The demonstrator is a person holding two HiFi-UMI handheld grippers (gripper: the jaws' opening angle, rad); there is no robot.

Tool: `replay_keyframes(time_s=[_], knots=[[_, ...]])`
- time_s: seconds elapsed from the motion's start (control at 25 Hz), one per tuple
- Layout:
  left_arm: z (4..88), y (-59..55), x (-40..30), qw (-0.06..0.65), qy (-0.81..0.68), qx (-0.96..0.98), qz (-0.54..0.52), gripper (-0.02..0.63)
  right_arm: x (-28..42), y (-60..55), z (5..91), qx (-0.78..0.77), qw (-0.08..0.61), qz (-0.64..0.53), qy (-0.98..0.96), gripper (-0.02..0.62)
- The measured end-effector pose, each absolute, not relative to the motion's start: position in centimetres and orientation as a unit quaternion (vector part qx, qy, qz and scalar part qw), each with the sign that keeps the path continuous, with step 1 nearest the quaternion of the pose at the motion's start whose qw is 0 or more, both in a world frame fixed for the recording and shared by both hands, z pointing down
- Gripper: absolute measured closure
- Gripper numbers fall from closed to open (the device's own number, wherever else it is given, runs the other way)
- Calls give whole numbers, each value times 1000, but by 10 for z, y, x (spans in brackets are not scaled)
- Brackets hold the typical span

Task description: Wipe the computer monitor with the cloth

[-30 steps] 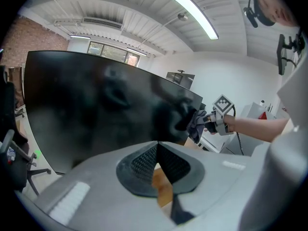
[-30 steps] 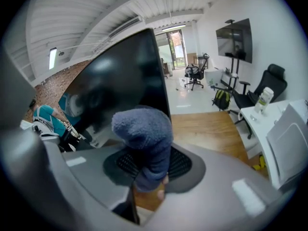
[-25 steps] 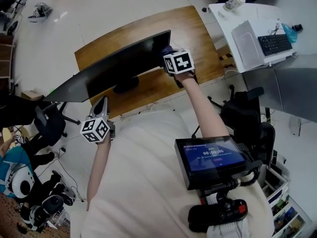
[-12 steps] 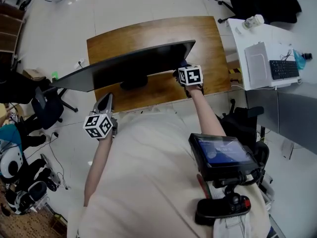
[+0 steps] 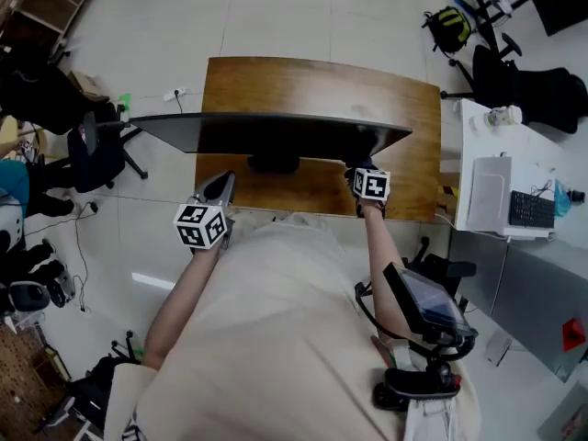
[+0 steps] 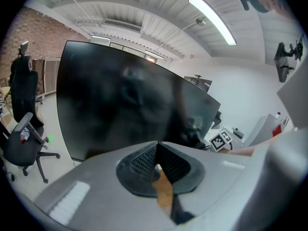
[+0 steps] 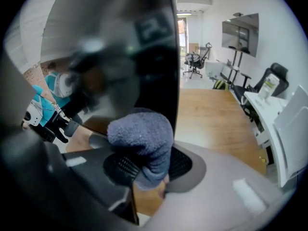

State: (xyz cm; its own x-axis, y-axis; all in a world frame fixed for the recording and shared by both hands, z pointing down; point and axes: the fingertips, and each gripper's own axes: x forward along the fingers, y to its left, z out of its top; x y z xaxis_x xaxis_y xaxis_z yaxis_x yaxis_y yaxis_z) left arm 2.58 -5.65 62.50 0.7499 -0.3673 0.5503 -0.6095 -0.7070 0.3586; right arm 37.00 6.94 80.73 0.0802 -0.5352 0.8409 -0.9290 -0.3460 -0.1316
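A wide black monitor (image 5: 276, 132) stands on a wooden desk (image 5: 322, 90); its dark screen (image 6: 120, 105) fills the left gripper view. My right gripper (image 5: 366, 175) is shut on a blue-grey cloth (image 7: 142, 141), held at the screen's right end (image 7: 120, 57). Whether the cloth touches the glass I cannot tell. My left gripper (image 5: 216, 196) hangs below the desk's near edge, left of the monitor stand (image 5: 273, 163). Its jaws are shut with nothing between them.
A white side table (image 5: 501, 186) with a keyboard (image 5: 531, 208) and a white box stands to the right. Black office chairs (image 5: 96, 150) sit at the left and at the far right (image 5: 514, 81). A device with a small screen (image 5: 427, 306) hangs at the person's chest.
The head view has swung so the monitor now lies level across the frame. My right gripper stays at the screen's right end with the cloth. The left gripper has hardly moved.
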Motion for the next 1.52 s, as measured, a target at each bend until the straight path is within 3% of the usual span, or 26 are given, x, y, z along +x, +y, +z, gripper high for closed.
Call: replay_keyframes(time_s=[0.76,1.52], knots=[[632,-59,31,281,-298,892,193,606,386,75,859,720,307,333,-526,480],[626,-80,-48,290,-322,882,187,606,333,43,850,727,272,373,-509,482]])
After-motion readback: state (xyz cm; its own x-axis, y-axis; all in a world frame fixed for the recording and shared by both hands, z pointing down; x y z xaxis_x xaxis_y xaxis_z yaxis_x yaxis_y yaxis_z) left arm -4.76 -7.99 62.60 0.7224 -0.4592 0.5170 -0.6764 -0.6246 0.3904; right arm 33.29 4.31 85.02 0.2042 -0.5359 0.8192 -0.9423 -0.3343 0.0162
